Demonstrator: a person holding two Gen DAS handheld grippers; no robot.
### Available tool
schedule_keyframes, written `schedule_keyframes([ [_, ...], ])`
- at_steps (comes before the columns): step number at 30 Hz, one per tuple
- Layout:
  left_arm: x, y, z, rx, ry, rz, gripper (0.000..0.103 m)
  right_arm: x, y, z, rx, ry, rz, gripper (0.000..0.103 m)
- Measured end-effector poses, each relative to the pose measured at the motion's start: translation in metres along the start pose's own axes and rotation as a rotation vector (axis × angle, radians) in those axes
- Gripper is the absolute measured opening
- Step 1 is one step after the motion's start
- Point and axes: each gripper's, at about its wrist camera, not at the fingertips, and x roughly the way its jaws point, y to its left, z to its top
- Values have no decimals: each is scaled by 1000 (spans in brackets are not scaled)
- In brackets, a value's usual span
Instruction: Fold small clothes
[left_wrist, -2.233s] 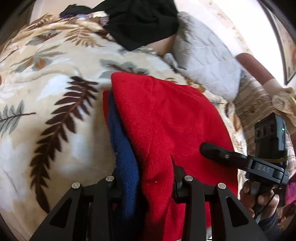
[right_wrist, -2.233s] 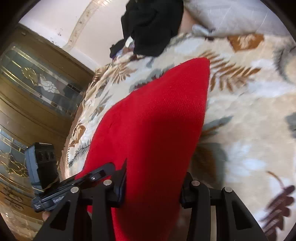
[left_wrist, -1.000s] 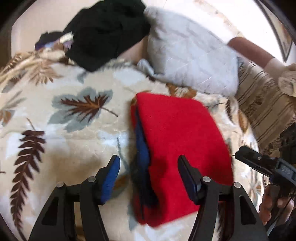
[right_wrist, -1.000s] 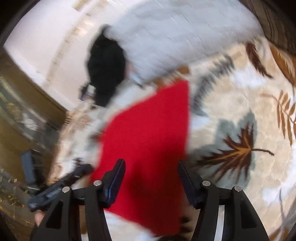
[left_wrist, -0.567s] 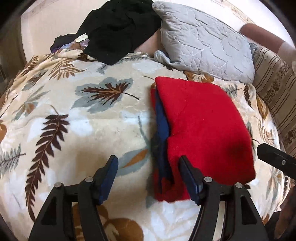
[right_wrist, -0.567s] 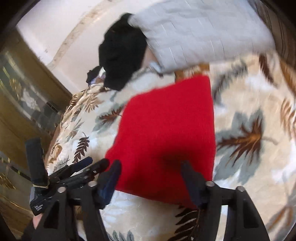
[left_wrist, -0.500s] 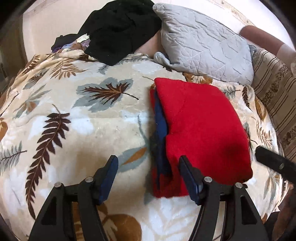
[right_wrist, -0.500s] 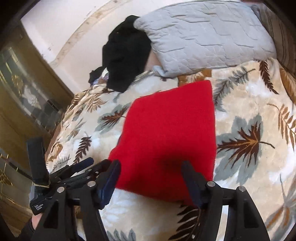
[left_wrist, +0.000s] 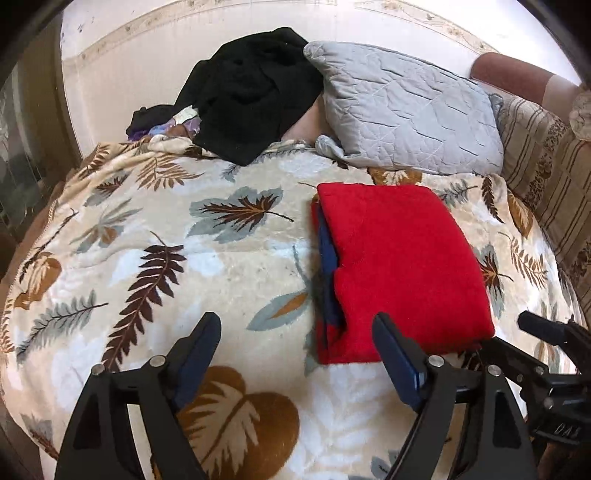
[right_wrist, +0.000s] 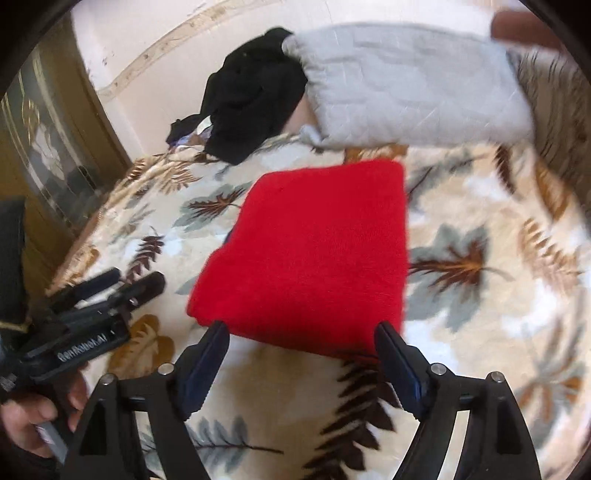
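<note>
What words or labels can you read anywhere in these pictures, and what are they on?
"DAS": on the body of the right gripper, at the lower right edge of the left wrist view.
"GenRobot.AI", roughly; it is blurred and tilted: on the body of the left gripper, in the right wrist view.
Nothing readable on the red garment, blanket or pillow.

A leaf-print blanket (left_wrist: 229, 258) covers the bed below a pale wall (left_wrist: 147, 55).

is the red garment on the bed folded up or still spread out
Folded. The red garment lies as a compact rectangle on the leaf-print blanket, with layered edges and a blue layer showing along its left side. Neither pair of tongs touches it.
</note>
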Motion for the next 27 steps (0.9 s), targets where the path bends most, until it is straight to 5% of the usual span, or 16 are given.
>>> schedule_keyframes([
  [10,-14,-6,-10,14,2,17,84,-14,-16,-26,51,19,-47,84],
  [19,29,7,6,-73,69,-88,84,29,-89,6,356,76,269,84],
  [25,78,10,34,-149,122,-204,84,106,-130,58,461,167,334,84],
  [26,89,7,36,-147,137,-215,84,122,-131,61,467,200,347,78],
  [27,101,2,36,-123,166,-193,84,137,-129,63,462,250,346,50],
])
